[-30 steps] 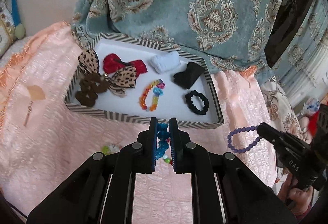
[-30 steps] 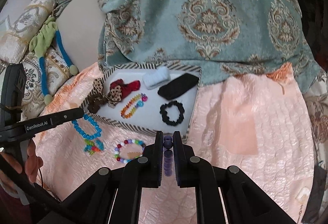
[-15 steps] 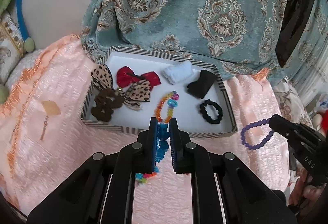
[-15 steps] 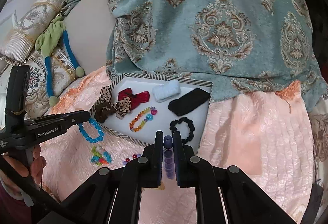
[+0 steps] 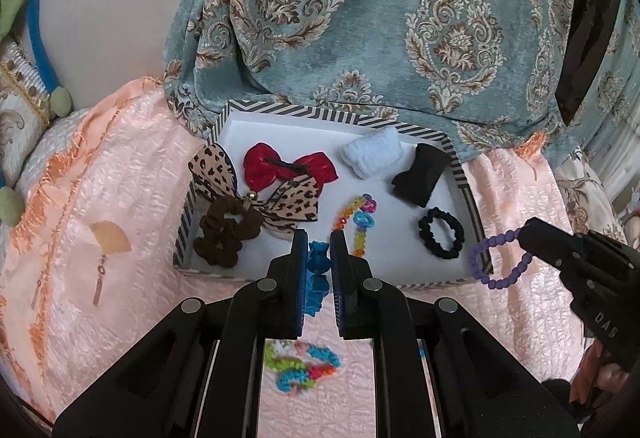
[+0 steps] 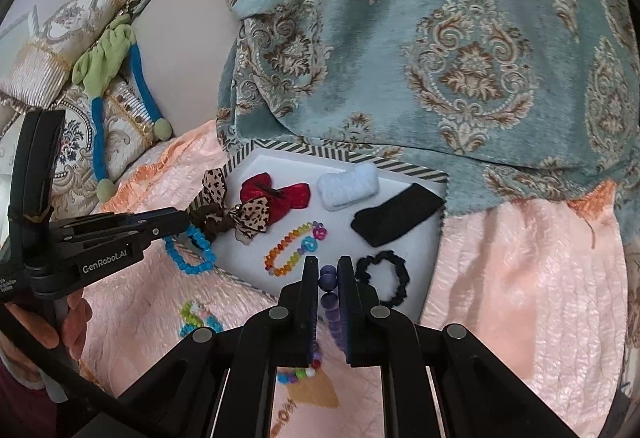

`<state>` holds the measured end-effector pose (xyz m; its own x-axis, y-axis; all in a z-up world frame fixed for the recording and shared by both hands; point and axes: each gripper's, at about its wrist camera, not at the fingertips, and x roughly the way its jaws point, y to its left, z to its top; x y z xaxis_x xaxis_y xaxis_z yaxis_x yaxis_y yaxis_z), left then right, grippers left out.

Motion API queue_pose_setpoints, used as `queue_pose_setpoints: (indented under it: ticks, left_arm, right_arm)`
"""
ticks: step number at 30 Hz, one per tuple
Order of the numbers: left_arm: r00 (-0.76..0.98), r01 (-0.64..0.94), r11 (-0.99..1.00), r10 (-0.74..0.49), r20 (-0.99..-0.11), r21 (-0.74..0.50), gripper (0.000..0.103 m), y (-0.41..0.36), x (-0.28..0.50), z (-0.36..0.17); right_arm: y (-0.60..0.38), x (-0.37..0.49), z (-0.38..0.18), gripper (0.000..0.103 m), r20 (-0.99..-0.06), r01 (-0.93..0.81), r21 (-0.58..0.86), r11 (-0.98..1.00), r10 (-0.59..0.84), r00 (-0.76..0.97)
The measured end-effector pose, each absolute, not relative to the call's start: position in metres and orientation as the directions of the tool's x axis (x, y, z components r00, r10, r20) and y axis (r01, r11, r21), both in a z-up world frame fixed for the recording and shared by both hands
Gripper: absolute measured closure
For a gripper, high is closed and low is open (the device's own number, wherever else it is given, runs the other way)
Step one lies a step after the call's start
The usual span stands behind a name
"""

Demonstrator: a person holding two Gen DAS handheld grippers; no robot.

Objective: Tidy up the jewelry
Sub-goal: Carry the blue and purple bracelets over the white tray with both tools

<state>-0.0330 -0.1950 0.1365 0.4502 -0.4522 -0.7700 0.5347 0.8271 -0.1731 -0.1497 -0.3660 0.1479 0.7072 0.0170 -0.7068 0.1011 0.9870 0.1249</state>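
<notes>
Both grippers are gripping bracelets: left gripper [image 5: 319,252] the blue bracelet [image 5: 317,278], right gripper [image 6: 328,278] the purple bracelet [image 5: 498,258], above the striped tray's [image 5: 400,125] front edge; a loop may catch on it.

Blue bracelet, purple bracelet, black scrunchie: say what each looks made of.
Blue bracelet, in the left gripper: likely plastic beads, translucent and glossy, with light glinting through them.
Purple bracelet, in the right gripper: round opaque beads, matte, possibly plastic or painted wood; I cannot tell which.
Black scrunchie: fabric over elastic, by its soft gathered ruffles and dull surface.
</notes>
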Motion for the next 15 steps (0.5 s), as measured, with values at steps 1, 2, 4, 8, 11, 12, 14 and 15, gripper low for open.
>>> queue_pose_setpoints:
  ticks: [1, 2, 4, 8, 11, 12, 14, 15]
  left_arm:
    - [0.447, 0.533, 0.828, -0.452, -0.772, -0.175, 0.093, -0.196, -0.03, 0.136]
    - [0.444, 0.531, 0.829, -0.45, -0.775, -0.177, 0.093, -0.197, -0.026, 0.136]
    - [0.44, 0.527, 0.83, -0.451, -0.777, -0.183, 0.093, -0.2, -0.017, 0.135]
    - [0.424, 0.519, 0.83, -0.459, -0.781, -0.205, 0.093, -0.207, 0.0, 0.133]
    - [0.419, 0.51, 0.83, -0.468, -0.778, -0.224, 0.093, -0.213, 0.015, 0.134]
    - [0.416, 0.506, 0.83, -0.471, -0.778, -0.233, 0.093, -0.215, 0.021, 0.134]
    - [0.404, 0.501, 0.829, -0.479, -0.78, -0.25, 0.093, -0.219, 0.032, 0.132]
    - [0.399, 0.497, 0.829, -0.48, -0.782, -0.255, 0.093, -0.221, 0.036, 0.131]
  right_arm:
    - [-0.365, -0.145, 0.146, 0.094, -0.71, 0.097, 0.125, 0.987, 0.021, 0.704]
    - [-0.364, -0.14, 0.144, 0.094, -0.713, 0.092, 0.127, 0.988, 0.026, 0.7]
    - [-0.364, -0.131, 0.139, 0.094, -0.72, 0.087, 0.136, 0.987, 0.039, 0.693]
    - [-0.362, -0.112, 0.123, 0.094, -0.737, 0.074, 0.181, 0.981, 0.086, 0.67]
    - [-0.361, -0.101, 0.111, 0.094, -0.748, 0.069, 0.202, 0.977, 0.109, 0.654]
    - [-0.362, -0.096, 0.106, 0.094, -0.753, 0.071, 0.207, 0.976, 0.112, 0.649]
    - [-0.367, -0.089, 0.096, 0.094, -0.763, 0.088, 0.205, 0.975, 0.103, 0.639]
    - [-0.369, -0.086, 0.091, 0.094, -0.769, 0.102, 0.197, 0.975, 0.089, 0.633]
